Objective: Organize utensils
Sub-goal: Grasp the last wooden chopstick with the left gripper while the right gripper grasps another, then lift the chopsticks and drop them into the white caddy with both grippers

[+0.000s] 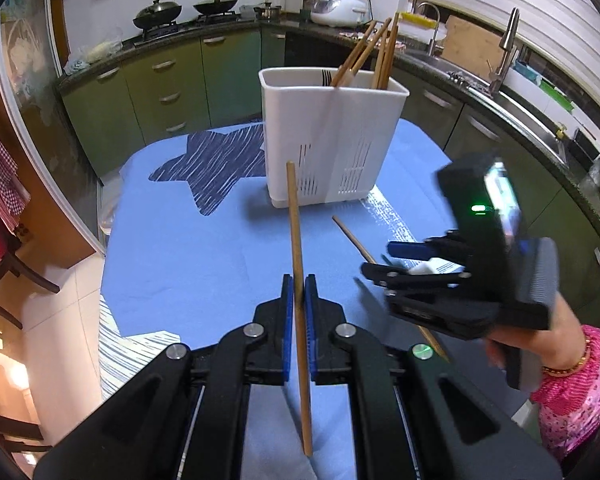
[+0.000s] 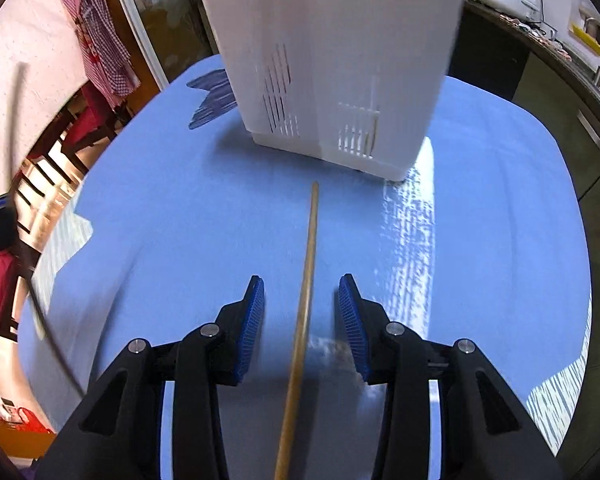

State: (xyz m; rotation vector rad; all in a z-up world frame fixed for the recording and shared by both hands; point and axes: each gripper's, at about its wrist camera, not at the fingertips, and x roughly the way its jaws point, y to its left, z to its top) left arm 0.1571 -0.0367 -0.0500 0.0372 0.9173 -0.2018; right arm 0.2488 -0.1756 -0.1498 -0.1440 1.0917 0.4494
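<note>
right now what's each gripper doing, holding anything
Left gripper: closed on a chopstick.
Right gripper: open, fingers either side of a second chopstick on the table, not gripping it.

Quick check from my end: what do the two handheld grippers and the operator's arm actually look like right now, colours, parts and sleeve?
Both grippers, left gripper and right gripper, have black plastic linkage arms with silver round pivot bolts and ribbed blue finger pads. The right unit's body carries a lit green indicator. The operator's hand wears a gold-and-red bracelet and a pink floral sleeve.
</note>
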